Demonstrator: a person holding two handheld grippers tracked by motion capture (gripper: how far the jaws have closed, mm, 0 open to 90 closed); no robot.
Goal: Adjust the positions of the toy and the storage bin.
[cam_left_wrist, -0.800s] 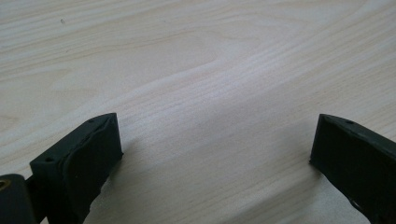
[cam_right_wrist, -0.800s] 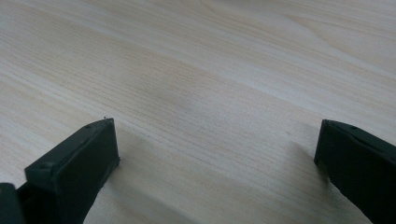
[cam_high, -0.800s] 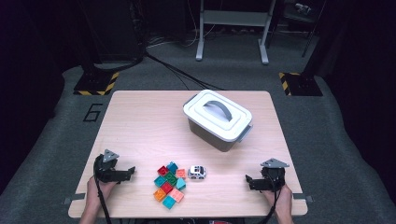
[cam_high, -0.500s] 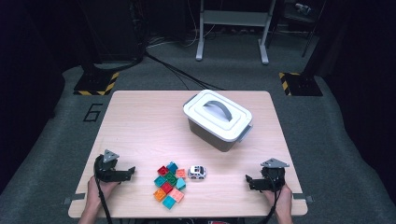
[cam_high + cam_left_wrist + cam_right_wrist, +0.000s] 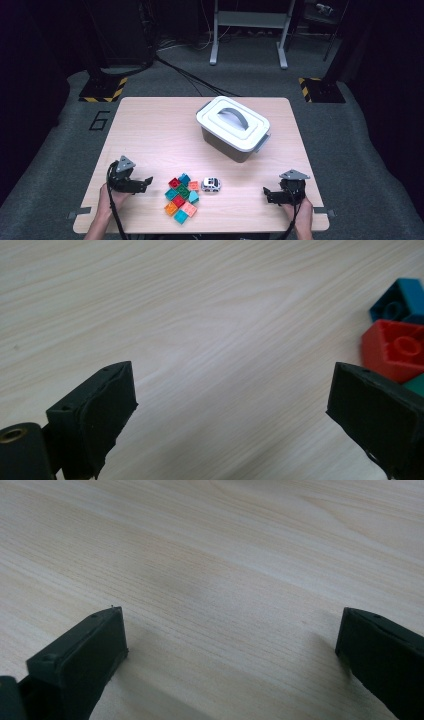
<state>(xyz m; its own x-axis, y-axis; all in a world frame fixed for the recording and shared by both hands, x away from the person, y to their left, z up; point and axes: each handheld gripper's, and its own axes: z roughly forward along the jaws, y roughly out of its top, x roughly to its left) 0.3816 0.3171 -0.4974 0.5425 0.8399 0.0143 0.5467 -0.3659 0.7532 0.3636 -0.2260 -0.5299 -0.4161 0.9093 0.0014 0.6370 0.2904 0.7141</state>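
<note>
Wood table (image 5: 150, 130), dark floor around. Left gripper (image 5: 142, 183) jaws spread wide, empty, near the block pile (image 5: 181, 199): roughly ten blocks. Right gripper (image 5: 268, 194) jaws spread, empty, well apart from it. One toy car (image 5: 211, 184), one lidded bin (image 5: 233, 127).

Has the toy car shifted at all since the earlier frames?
No. The toy car sits just right of the block pile, in front of the lidded bin, exactly as before.
</note>
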